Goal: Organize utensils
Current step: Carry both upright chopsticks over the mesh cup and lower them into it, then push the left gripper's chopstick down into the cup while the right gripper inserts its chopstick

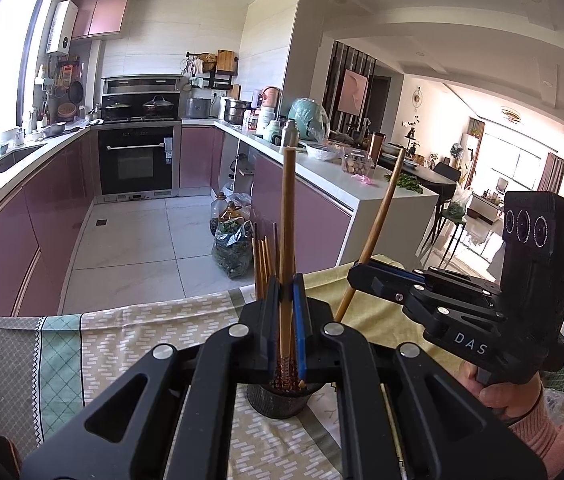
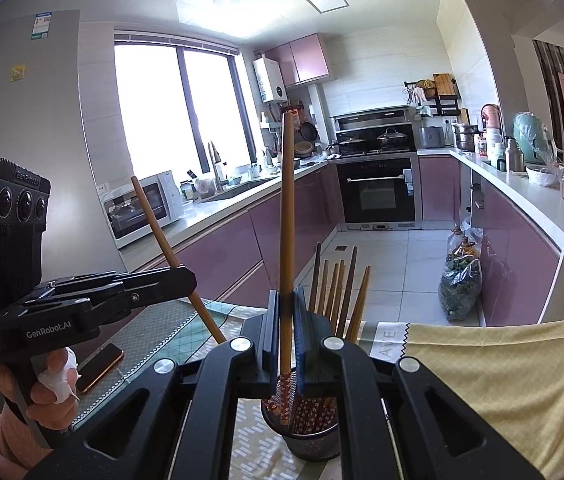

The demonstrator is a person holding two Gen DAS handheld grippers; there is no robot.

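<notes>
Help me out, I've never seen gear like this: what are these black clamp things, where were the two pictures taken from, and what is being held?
They are hand-held two-finger grippers, one in each of a person's hands, each carrying its own camera looking along its fingers. One picture comes from the left gripper, the other from the right gripper; each also shows the other from the side. Each is shut on one wooden chopstick: the left chopstick, the right chopstick. Below stands a dark mesh holder with more chopsticks, on a patterned tablecloth. A phone lies nearby.
</notes>
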